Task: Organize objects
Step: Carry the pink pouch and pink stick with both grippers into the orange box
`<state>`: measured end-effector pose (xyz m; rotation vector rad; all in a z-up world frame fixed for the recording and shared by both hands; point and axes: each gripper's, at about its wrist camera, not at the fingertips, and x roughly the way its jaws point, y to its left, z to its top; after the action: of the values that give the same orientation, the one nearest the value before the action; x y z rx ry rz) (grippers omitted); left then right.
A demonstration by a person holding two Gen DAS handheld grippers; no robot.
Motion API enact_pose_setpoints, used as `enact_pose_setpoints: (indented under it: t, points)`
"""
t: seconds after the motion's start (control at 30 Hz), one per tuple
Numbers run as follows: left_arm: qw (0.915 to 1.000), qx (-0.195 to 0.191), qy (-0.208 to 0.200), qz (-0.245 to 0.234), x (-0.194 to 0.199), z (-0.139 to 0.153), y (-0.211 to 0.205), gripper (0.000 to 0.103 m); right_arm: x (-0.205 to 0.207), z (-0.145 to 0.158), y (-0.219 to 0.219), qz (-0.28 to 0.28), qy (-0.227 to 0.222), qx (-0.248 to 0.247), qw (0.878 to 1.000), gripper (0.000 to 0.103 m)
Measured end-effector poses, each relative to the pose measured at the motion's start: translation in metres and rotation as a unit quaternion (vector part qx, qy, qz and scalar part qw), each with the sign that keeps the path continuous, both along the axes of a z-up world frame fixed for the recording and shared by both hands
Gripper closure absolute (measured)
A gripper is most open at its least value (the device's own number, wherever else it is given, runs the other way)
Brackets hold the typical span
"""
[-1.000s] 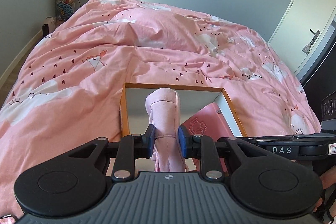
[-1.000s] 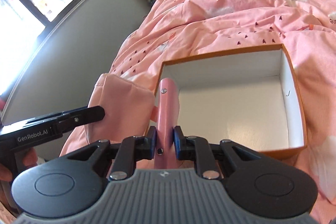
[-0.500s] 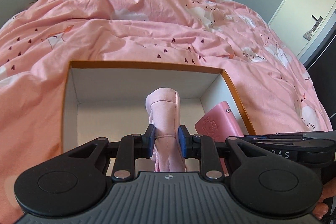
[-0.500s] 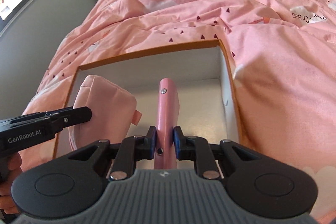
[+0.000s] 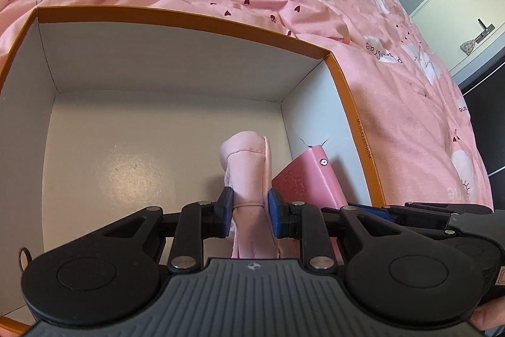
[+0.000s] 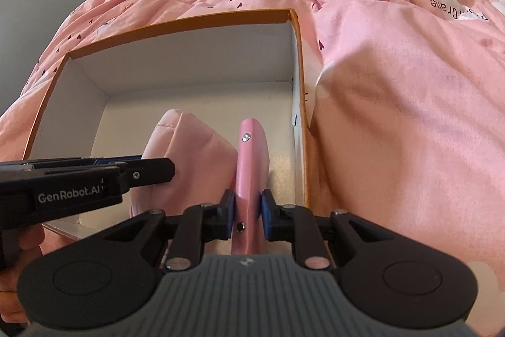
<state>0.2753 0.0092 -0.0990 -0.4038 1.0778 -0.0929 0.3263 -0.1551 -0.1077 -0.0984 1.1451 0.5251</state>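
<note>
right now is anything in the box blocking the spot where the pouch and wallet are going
Nothing visible does. The box floor ahead of the pink fabric pouch, held in the left tool, is bare. The pink wallet in the right tool sits beside the pouch near the box's right wall, also unobstructed.

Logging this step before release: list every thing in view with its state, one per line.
Left gripper: shut on fabric pouch.
Right gripper: shut on pink wallet.
Fabric pouch: held upright inside the box.
Pink wallet: held on edge, snapped closed, beside the pouch.
Box: open, no lid, resting on the duvet.
Duvet: rumpled.
</note>
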Motion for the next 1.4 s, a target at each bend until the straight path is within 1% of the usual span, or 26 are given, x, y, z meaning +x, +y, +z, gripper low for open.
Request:
enact_pose_setpoints:
  t: [0.13,0.2,0.27,0.3,0.33,0.43,0.47,0.57,0.67,0.7,0.73,0.83,0.93,0.97,1.0,1.03,1.07,1.1,1.17,1.27,1.3,1.33,1.37,1.4]
  points:
    - [1.0000,0.002,0.008,-0.003,0.006,0.001,-0.011,0.076,0.002,0.000,0.000,0.000,0.004,-0.007,1.000,0.084]
    - [0.9999,0.002,0.014,-0.001,0.008,0.001,-0.014,0.076,0.002,-0.001,0.003,0.006,0.005,-0.019,1.000,0.084]
    - [0.9997,-0.009,0.024,0.001,0.011,-0.001,-0.015,0.075,0.001,0.000,0.004,0.014,0.002,-0.024,1.000,0.084]
    - [0.9995,-0.016,0.028,0.003,0.013,-0.002,-0.014,0.075,0.001,0.001,0.004,0.015,0.001,-0.027,1.000,0.081]
    - [0.9993,-0.020,0.031,0.003,0.014,-0.002,-0.014,0.074,0.001,0.002,0.003,0.016,-0.003,-0.030,0.999,0.081]
    - [0.9989,-0.029,0.036,0.001,0.016,-0.003,-0.017,0.073,0.001,0.009,-0.002,0.018,-0.007,-0.023,1.000,0.080]
    - [0.9989,-0.029,0.037,0.000,0.015,-0.003,-0.018,0.073,-0.001,0.013,-0.004,0.018,-0.011,-0.021,1.000,0.079]
    - [0.9986,-0.034,0.041,-0.001,0.018,-0.003,-0.019,0.072,-0.009,0.030,-0.012,0.015,-0.049,-0.014,0.999,0.079]
    - [0.9987,-0.027,0.043,0.006,0.017,-0.001,-0.017,0.073,-0.014,0.045,-0.022,0.000,-0.085,-0.005,0.996,0.079]
    - [0.9989,-0.010,0.045,0.008,0.016,0.001,-0.017,0.074,-0.015,0.049,-0.025,-0.004,-0.094,-0.005,0.996,0.079]
    - [0.9987,0.015,0.047,0.011,0.014,0.005,-0.018,0.075,-0.016,0.052,-0.027,-0.008,-0.100,-0.005,0.995,0.079]
    - [0.9961,0.083,0.027,0.010,0.006,0.018,-0.023,0.075,-0.016,0.053,-0.031,-0.010,-0.105,-0.002,0.994,0.079]
    - [0.9926,0.121,0.011,0.004,0.004,0.027,-0.032,0.075,-0.016,0.049,-0.031,-0.009,-0.102,-0.001,0.995,0.079]
    - [0.9903,0.139,0.010,0.000,0.005,0.027,-0.038,0.075,-0.016,0.047,-0.030,-0.007,-0.100,-0.001,0.995,0.079]
    - [0.9859,0.167,0.004,-0.003,0.005,0.027,-0.045,0.075,-0.016,0.046,-0.029,-0.005,-0.097,0.000,0.995,0.079]
    - [0.9791,0.203,-0.008,-0.009,0.003,0.027,-0.055,0.075,-0.017,0.045,-0.028,-0.004,-0.096,0.001,0.995,0.079]
    - [0.9731,0.229,-0.019,-0.012,0.001,0.027,-0.061,0.075,-0.017,0.045,-0.027,-0.003,-0.096,0.002,0.995,0.079]
    - [0.9703,0.240,-0.025,-0.012,-0.001,0.028,-0.064,0.076,-0.018,0.045,-0.027,-0.002,-0.097,0.003,0.995,0.079]
    - [0.9696,0.242,-0.034,-0.005,-0.002,0.034,-0.061,0.076,-0.020,0.045,-0.029,-0.003,-0.098,0.002,0.995,0.079]
    - [0.9598,0.274,-0.059,0.012,-0.001,0.050,-0.055,0.076,-0.020,0.043,-0.033,-0.011,-0.093,0.005,0.996,0.079]
    - [0.9577,0.281,-0.062,0.014,-0.001,0.053,-0.055,0.076,-0.020,0.042,-0.034,-0.013,-0.090,0.008,0.996,0.079]
    - [0.9592,0.276,-0.059,0.008,0.000,0.054,-0.055,0.076,-0.019,0.041,-0.035,-0.015,-0.088,0.010,0.996,0.079]
    - [0.9652,0.257,-0.048,-0.002,0.003,0.052,-0.055,0.076,-0.019,0.040,-0.034,-0.015,-0.085,0.011,0.996,0.079]
    - [0.9733,0.227,-0.030,-0.011,0.005,0.047,-0.053,0.076,-0.018,0.040,-0.034,-0.016,-0.083,0.012,0.996,0.079]
